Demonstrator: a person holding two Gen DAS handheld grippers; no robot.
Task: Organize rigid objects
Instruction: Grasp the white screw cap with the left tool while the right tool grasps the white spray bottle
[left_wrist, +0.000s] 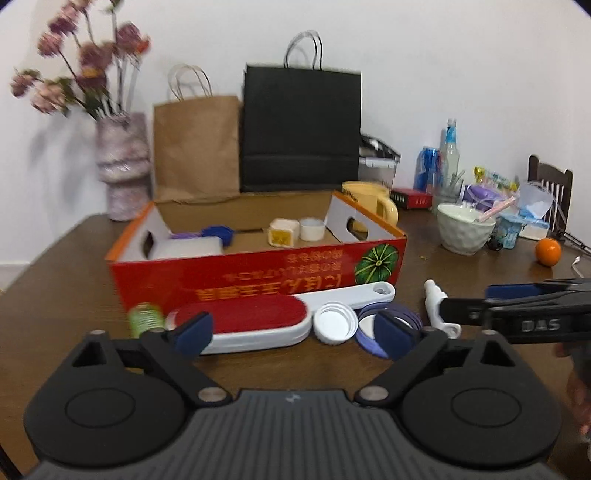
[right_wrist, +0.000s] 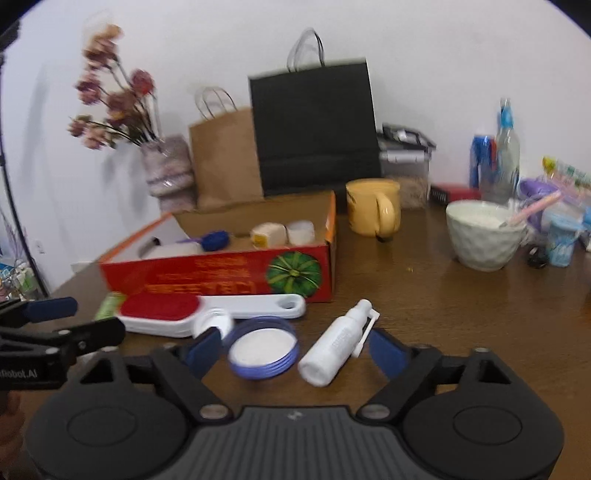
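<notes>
Your left gripper (left_wrist: 295, 334) low centre of left view, jaws spread wide, nothing gripped; lint brush (left_wrist: 255, 325) and white cap (left_wrist: 335, 322) lie between tips. Your right gripper (right_wrist: 295, 350) also wide, empty; purple lid (right_wrist: 263, 347) and white spray bottle (right_wrist: 338, 343) between tips. Red box (left_wrist: 258, 277) mid-frame, upside-down print unreadable. "DAS" on right gripper's body at right edge.
</notes>
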